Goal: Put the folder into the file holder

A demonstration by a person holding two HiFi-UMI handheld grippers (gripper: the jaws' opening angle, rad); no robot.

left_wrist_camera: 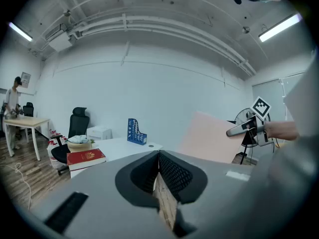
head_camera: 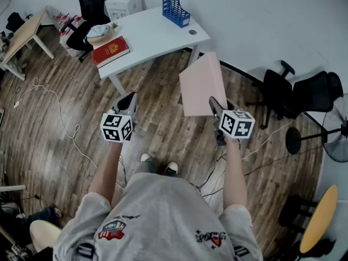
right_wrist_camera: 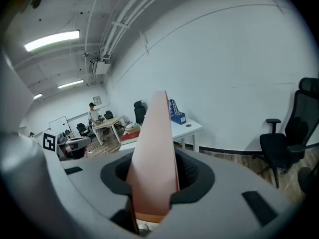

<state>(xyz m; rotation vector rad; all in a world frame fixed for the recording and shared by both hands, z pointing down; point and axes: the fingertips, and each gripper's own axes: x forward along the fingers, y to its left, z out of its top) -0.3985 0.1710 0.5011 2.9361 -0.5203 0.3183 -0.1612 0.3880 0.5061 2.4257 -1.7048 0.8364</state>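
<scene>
A pink folder stands upright in the air over the wooden floor, with my right gripper shut on its near lower edge. In the right gripper view the folder rises edge-on between the jaws of the right gripper. The blue file holder stands at the far right corner of the white table, well beyond the folder; the left gripper view shows this file holder too. My left gripper hangs level to the left, its jaws together and empty.
A red book, a bowl and a white box lie on the table. Black office chairs and a fan stand to the right. Cables trail across the floor. A person stands at a distant wooden desk.
</scene>
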